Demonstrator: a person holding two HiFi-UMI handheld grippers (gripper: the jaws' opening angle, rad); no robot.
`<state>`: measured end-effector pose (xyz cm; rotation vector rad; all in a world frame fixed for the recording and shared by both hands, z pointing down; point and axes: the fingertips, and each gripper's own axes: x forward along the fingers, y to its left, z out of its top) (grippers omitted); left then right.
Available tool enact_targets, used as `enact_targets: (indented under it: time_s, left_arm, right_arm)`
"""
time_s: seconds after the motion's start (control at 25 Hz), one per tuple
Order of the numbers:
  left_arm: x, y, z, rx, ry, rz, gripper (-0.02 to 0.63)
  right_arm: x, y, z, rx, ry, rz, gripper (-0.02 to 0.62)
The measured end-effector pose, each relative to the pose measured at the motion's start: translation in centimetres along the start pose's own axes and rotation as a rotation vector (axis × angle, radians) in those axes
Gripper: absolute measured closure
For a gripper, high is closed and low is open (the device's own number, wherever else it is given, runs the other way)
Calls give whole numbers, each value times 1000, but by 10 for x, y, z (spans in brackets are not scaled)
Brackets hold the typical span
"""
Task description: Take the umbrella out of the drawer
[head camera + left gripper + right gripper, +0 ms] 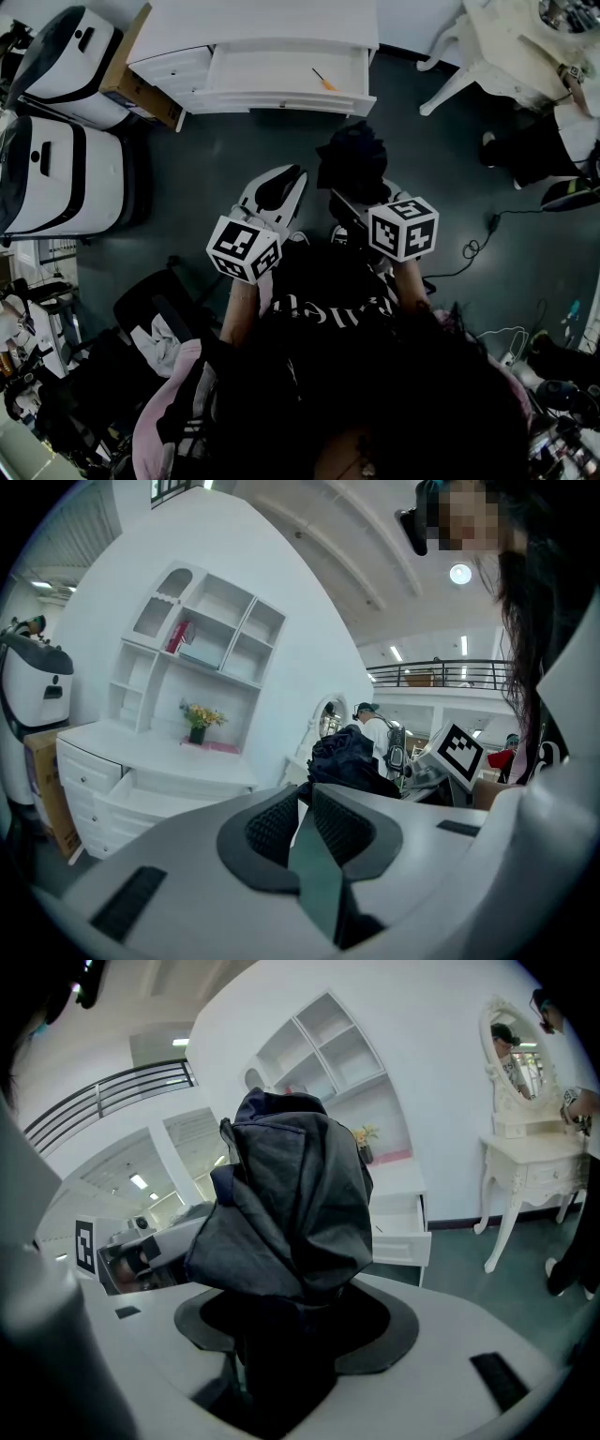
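The umbrella (352,155) is a folded dark bundle, held up over the floor in front of the open white drawer (281,70). My right gripper (354,192) is shut on its lower part. In the right gripper view the umbrella (291,1194) fills the middle and hides the jaws of the right gripper (281,1335). My left gripper (281,187) hangs just left of it, shut with nothing between its jaws. The left gripper view shows that gripper (302,803) with its pads nearly touching, and the umbrella (347,757) beyond them. A small orange-handled tool (323,80) lies in the drawer.
The drawer belongs to a white cabinet (262,23) at the top. White machines (66,169) and a cardboard box (141,89) stand at the left. A white dressing table (511,42) is at the upper right. A cable (478,244) lies on the dark floor.
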<state>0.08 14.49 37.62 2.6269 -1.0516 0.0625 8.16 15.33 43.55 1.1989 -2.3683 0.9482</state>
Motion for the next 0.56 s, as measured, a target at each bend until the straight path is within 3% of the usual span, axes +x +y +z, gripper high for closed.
enact_targets:
  time_s: [0.56]
  left_arm:
    - [15, -7, 4, 1, 0, 28, 548]
  right_arm:
    - [-13, -18, 11, 4, -7, 12, 325]
